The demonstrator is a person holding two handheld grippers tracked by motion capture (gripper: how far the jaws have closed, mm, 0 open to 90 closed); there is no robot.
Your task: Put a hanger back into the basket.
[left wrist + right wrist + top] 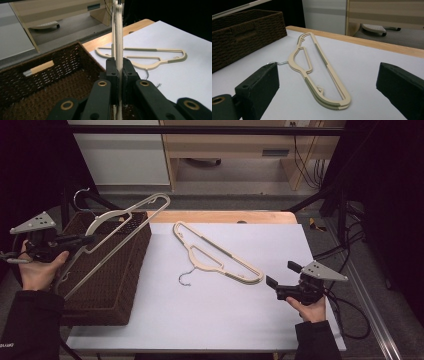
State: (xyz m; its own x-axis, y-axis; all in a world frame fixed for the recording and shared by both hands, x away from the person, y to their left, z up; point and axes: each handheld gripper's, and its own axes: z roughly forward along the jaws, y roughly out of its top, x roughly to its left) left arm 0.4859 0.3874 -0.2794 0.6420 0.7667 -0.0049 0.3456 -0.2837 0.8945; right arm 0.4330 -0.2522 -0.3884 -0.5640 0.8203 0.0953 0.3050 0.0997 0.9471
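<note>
Left tongs (119, 82) clamp a cream hanger (125, 222); right tongs (324, 82) gape.

Black sleeves, black grippers with brass-ringed pivots, grey three-cornered screw-dotted plates on top, black cables trailing behind

A white sheet (215, 305) is covering the desk (225, 216). Behind it, a pale wooden cabinet (235, 145) is standing on the floor, with black cables (307, 165) hanging beside it.
</note>
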